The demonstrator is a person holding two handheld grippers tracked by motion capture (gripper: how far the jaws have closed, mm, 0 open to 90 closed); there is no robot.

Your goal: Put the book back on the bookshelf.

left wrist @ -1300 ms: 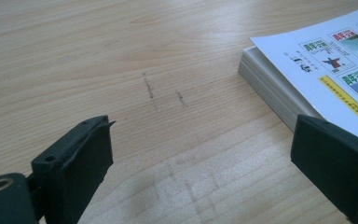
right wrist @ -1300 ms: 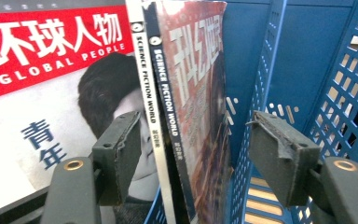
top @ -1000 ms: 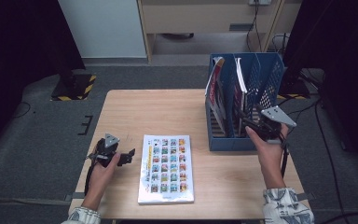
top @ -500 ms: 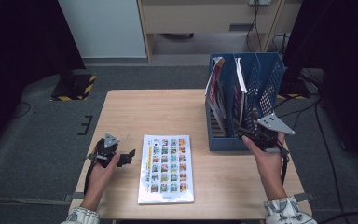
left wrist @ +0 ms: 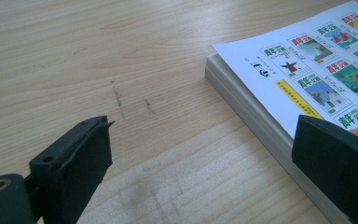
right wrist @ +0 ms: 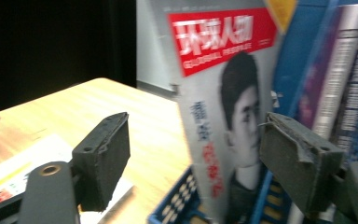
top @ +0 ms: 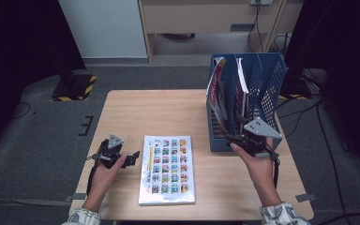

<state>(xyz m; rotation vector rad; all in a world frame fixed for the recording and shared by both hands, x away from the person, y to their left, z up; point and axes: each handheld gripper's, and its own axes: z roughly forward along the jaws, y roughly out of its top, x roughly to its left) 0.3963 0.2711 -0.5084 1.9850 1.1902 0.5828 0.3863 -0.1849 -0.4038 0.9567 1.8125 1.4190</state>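
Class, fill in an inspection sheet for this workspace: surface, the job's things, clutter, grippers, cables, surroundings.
Surface: wooden table, faint pencil-like marks near the left hand-held gripper.
Job's things: blue rack at the table's right, holding upright magazines; the red-titled magazine leans at its near end. A book lies flat at the front middle.
Clutter: nothing seen.
Grippers: left hand-held gripper open, beside the book's edge, holding nothing. Right hand-held gripper at the rack's front, jaws just been opening, the magazine's edge between them but not pinched.
Cables: one trails from each gripper; more lie on the floor right of the table.
Surroundings: grey carpet, dark curtains, a cabinet behind.
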